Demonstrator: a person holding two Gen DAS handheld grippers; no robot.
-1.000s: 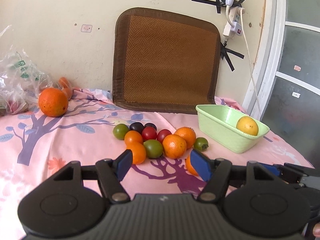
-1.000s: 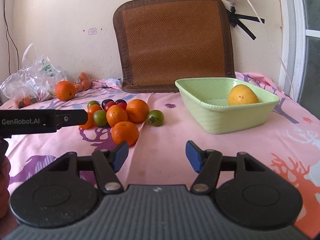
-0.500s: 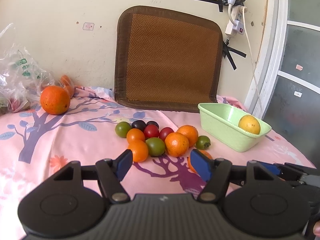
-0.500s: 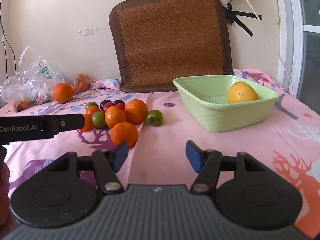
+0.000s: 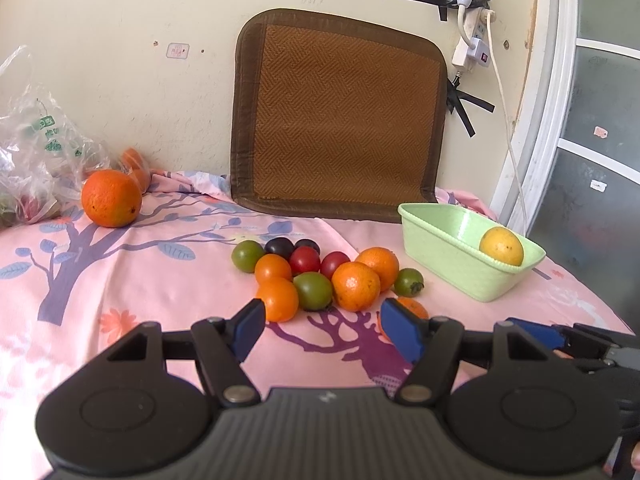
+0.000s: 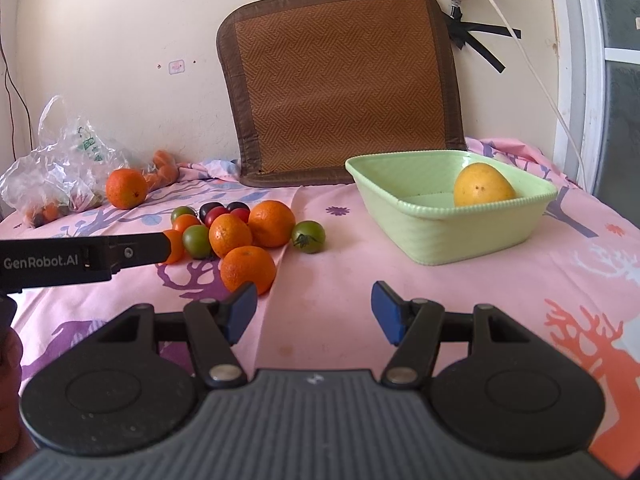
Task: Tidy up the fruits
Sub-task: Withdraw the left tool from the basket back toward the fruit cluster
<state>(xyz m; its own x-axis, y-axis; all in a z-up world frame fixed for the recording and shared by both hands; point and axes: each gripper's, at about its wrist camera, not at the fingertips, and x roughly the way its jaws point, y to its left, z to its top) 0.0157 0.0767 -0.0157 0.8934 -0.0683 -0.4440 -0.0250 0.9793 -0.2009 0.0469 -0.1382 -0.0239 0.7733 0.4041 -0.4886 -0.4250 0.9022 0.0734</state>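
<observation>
- Pink tree-print cloth [image 5: 120,264] covers the surface; we cannot tell whether a table or a bed lies under it.
- We see a woven brown mat [image 6: 340,80] leaning on the cream wall.
- Fruit cluster [image 5: 320,276] sits mid-cloth: oranges, green, red and dark small fruits, touching one another.
- One orange [image 5: 412,306] is half hidden behind a blue pad in the left view; the right view shows it whole [image 6: 248,269].
- Green basin [image 6: 436,236] holds one yellow fruit [image 6: 483,185], its base cut off by the rim.
- Plastic bag [image 6: 52,176] at far left; contents blurred. Large orange [image 5: 111,198] just beside it.
- Left hand-held gripper [image 5: 322,330]: spread, empty.
- Right hand-held gripper [image 6: 314,314]: spread, empty.
</observation>
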